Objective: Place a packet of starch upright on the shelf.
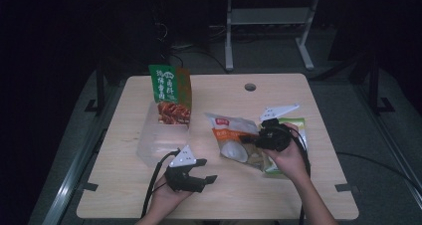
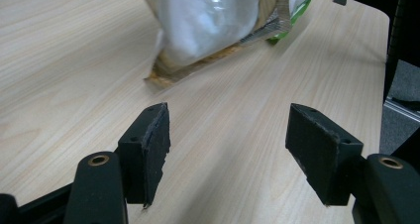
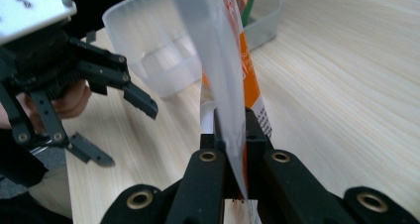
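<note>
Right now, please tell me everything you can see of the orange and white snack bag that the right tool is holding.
The orange and white snack bag looks like glossy plastic film, with a red logo near its top and a pale round picture lower down. The right tool is shut on its edge, holding it tilted just above the wooden table. Behind it lies a green packet; whether they touch is unclear.

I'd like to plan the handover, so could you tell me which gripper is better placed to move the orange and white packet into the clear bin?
The right gripper: its jaws are already shut on the orange and white packet. The left gripper is open and empty, near the clear bin.
</note>
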### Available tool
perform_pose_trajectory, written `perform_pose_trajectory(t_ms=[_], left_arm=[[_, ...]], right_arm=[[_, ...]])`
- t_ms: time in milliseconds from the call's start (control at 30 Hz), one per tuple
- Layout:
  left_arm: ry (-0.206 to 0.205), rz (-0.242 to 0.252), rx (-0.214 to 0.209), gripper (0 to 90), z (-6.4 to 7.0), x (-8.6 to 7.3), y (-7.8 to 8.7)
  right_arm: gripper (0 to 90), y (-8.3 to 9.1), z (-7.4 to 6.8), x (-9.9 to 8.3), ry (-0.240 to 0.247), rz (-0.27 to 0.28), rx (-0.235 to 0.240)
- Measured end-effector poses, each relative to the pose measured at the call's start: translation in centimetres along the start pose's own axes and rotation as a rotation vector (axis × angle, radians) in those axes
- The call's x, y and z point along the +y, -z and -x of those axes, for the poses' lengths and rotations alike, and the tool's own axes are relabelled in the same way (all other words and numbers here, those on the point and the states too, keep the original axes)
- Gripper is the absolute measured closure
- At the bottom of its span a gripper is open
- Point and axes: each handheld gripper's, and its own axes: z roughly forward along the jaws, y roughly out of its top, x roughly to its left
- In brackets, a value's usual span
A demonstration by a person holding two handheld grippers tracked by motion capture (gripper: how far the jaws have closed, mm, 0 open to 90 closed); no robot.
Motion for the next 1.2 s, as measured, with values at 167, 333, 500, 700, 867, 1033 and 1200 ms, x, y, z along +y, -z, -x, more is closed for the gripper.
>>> perform_pose_trajectory(t_ms=[167, 333, 500, 700, 867, 1033, 1200], left_arm=[[-0.023, 0.010, -0.004, 32.3, 0.1, 0.2, 0.2], [-0.024, 0.020, -0.003, 31.2, 0.0, 0.1, 0.4], [-0.027, 0.019, -0.006, 31.1, 0.1, 0.1, 0.3], [-0.030, 0.019, -0.007, 30.6, 0.1, 0.2, 0.3], [-0.038, 0.019, -0.011, 30.5, 0.2, 0.2, 0.3], [-0.029, 0.026, -0.015, 30.6, 0.4, 0.2, 0.2], [-0.036, 0.019, -0.016, 30.0, 0.3, 0.1, 0.3]], right_arm=[[90.0, -0.3, -0.2, 1.7, -0.002, -0.004, 0.013], [90.0, -0.6, -0.4, 3.2, 0.012, -0.008, 0.013], [90.0, -0.9, -0.7, 4.9, 0.025, 0.002, 0.014], [90.0, -1.4, -1.3, 7.0, 0.038, 0.001, 0.026], [90.0, -2.5, -1.8, 8.7, 0.050, 0.001, 0.036], [90.0, -4.1, -2.3, 10.4, 0.077, 0.003, 0.062], [90.0, -5.8, -2.8, 11.9, 0.087, 0.008, 0.075]])
